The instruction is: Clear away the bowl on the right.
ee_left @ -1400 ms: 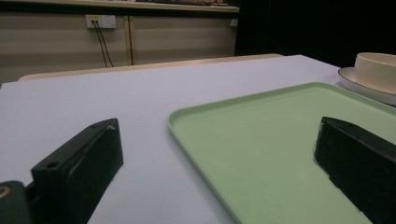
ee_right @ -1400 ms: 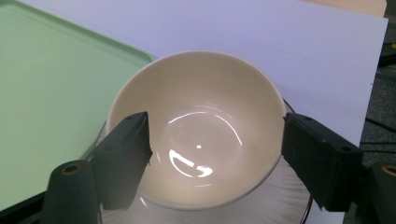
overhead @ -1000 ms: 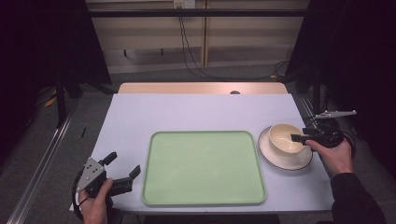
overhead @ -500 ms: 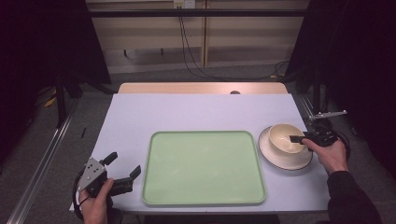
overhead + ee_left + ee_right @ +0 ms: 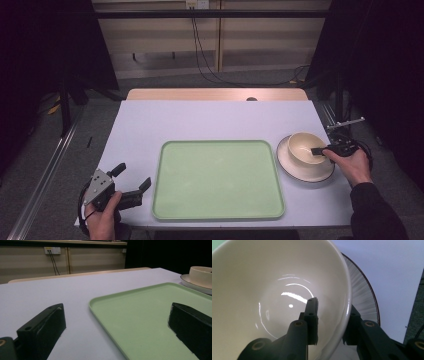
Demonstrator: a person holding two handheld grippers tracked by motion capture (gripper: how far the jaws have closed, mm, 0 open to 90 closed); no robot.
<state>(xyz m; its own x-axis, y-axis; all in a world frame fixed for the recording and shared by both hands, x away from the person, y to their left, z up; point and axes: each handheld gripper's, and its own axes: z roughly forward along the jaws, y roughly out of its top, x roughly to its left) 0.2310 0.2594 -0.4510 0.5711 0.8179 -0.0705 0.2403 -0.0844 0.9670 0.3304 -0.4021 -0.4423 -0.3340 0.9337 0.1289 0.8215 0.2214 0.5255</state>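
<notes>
R gripper (image 5: 332, 322) astride bowl (image 5: 262, 290) rim, jaws just closing.

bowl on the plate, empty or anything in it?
Empty. The right gripper view looks straight into the bowl: bare glossy cream inside, only light reflections. The right gripper straddles its rim, one jaw inside, one outside. It sits upright on the plate.

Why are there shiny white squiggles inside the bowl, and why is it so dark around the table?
In the right gripper view, the bowl is glossy, so overhead light bounces off as bright curved streaks. In the high view, the table is lit but the sides of the room fall into black. In the left gripper view, the near fingers look soft and blurry, while the green tray is clearer.
</notes>
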